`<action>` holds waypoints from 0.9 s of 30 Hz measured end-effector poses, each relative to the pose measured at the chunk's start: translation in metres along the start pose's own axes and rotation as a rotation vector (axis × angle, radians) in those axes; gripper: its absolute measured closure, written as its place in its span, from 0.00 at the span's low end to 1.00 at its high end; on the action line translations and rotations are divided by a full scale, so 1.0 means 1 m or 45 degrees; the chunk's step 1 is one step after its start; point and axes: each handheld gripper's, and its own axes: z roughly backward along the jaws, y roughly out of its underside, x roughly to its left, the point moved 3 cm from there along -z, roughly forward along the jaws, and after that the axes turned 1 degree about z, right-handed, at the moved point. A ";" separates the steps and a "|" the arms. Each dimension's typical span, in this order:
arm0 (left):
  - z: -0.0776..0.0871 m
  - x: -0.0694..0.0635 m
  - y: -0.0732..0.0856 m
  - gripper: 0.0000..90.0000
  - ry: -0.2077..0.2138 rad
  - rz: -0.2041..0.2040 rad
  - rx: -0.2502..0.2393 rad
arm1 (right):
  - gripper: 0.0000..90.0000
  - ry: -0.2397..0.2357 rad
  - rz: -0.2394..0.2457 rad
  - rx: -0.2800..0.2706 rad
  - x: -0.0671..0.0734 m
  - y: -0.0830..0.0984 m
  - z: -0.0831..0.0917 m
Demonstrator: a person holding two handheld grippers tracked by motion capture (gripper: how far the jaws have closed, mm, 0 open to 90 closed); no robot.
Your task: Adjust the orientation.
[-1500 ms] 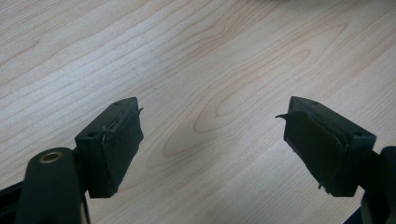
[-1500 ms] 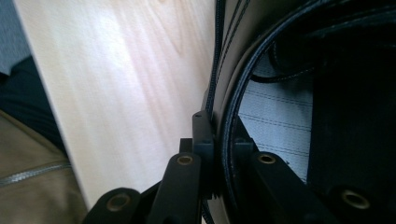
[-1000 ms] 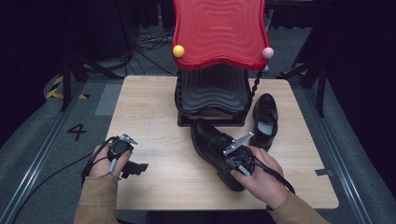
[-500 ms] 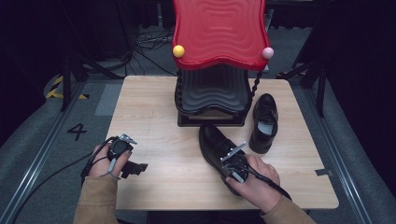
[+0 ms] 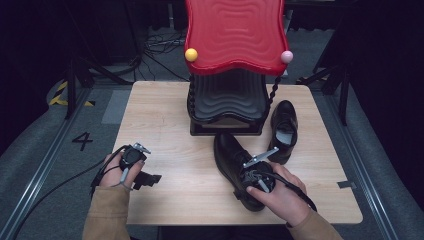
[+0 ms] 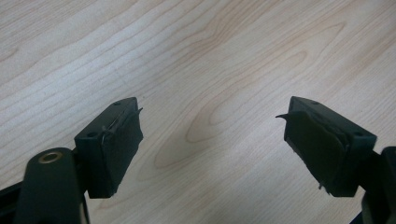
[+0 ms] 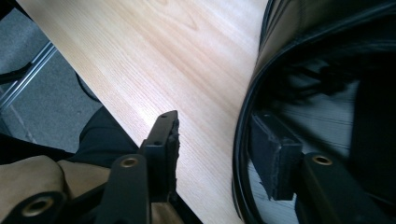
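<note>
One shoe (image 5: 235,160) — toe toward rack (image 5: 227,102)

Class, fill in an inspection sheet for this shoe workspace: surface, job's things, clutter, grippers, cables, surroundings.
Surface: wooden table, pale, bare at left.
Job's things: near black shoe beside far black shoe; red-topped rack at the back edge.
Clutter: nothing seen.
Grippers: left gripper open over bare wood; right gripper has just been opening, its fingers astride the near shoe's collar, one inside, not pressing.
Cables: one trails from each gripper.
Surroundings: grey floor, a painted 4, dark stands.
</note>
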 end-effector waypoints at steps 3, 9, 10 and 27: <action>-0.002 0.001 -0.001 0.22 0.006 -0.001 0.008 | 0.61 0.014 0.008 -0.041 -0.006 0.001 0.011; -0.005 0.001 -0.006 0.22 0.021 0.002 0.009 | 0.58 0.005 -0.014 -0.165 -0.021 0.002 0.036; -0.005 0.001 -0.006 0.22 0.021 0.002 0.009 | 0.58 0.005 -0.014 -0.165 -0.021 0.002 0.036; -0.009 0.001 -0.017 0.21 0.024 -0.020 0.006 | 0.58 0.219 -0.197 -0.477 -0.100 0.022 0.080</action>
